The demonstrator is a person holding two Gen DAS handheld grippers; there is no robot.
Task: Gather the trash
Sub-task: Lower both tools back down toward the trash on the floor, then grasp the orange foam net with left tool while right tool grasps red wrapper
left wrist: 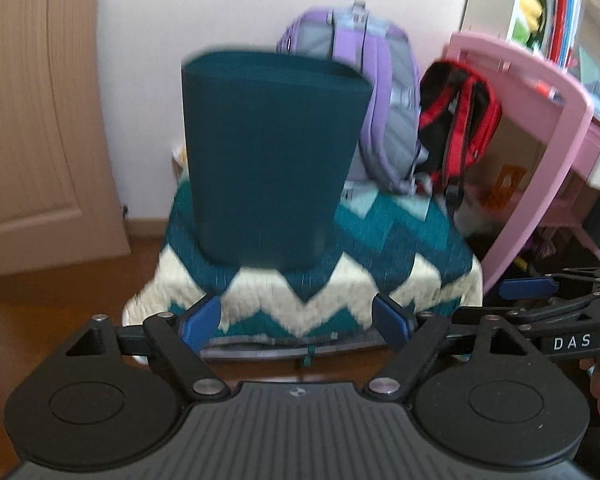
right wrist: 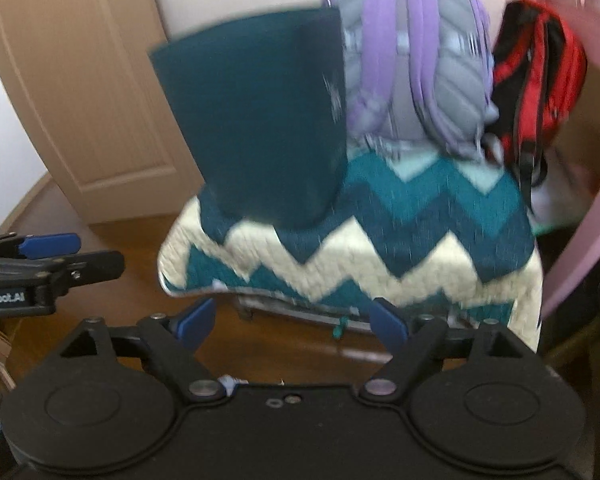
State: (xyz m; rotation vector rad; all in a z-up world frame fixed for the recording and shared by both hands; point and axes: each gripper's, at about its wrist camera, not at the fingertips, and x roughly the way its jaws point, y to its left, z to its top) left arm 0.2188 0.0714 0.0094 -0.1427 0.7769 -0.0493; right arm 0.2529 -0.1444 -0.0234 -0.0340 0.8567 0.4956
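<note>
One dark teal bin (left wrist: 270, 160) stands on the single zigzag-patterned blanket (left wrist: 340, 292), toward its left back part. Two backpacks sit at the blanket's back edge: one purple and grey backpack (left wrist: 380, 92) in the middle, and one red and black backpack (left wrist: 460, 120) at the back right corner. One pink desk (left wrist: 540, 92) stands to the right, one beige door (left wrist: 40, 120) to the left. Two grippers show, each with two blue pads: the left gripper (left wrist: 298, 320) and the right gripper (right wrist: 292, 322).

Soft daylight, heavy motion blur, fisheye-bent edges
</note>
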